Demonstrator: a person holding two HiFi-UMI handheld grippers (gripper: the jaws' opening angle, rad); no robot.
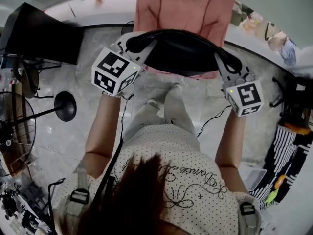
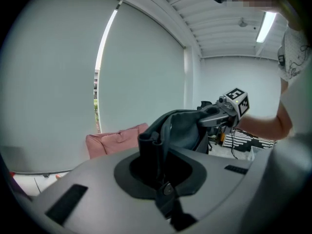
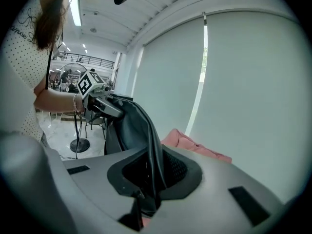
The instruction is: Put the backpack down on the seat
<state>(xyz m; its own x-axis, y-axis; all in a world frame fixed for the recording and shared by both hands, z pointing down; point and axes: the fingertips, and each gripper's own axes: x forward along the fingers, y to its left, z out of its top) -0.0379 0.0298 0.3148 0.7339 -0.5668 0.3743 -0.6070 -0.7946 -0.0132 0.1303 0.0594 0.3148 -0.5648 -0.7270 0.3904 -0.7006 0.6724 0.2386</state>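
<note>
A dark grey backpack (image 1: 182, 53) hangs stretched between my two grippers, above the tiled floor and just in front of a pink cushioned seat (image 1: 183, 6). My left gripper (image 1: 131, 44) is shut on the bag's left edge, and my right gripper (image 1: 223, 63) is shut on its right edge. In the left gripper view, a black fold of the backpack (image 2: 181, 128) sits pinched between the jaws (image 2: 152, 146), with the pink seat (image 2: 114, 140) low behind. In the right gripper view, the jaws (image 3: 151, 167) clamp the bag's (image 3: 130, 126) rim; the seat (image 3: 195, 147) lies beyond.
A fan stand with a round black base (image 1: 65, 105) is on the floor at the left, below a black table (image 1: 41, 33). Cables (image 1: 210, 121) trail over the tiles. A striped item (image 1: 288, 151) and clutter stand at the right. A pale blind (image 2: 141, 72) backs the seat.
</note>
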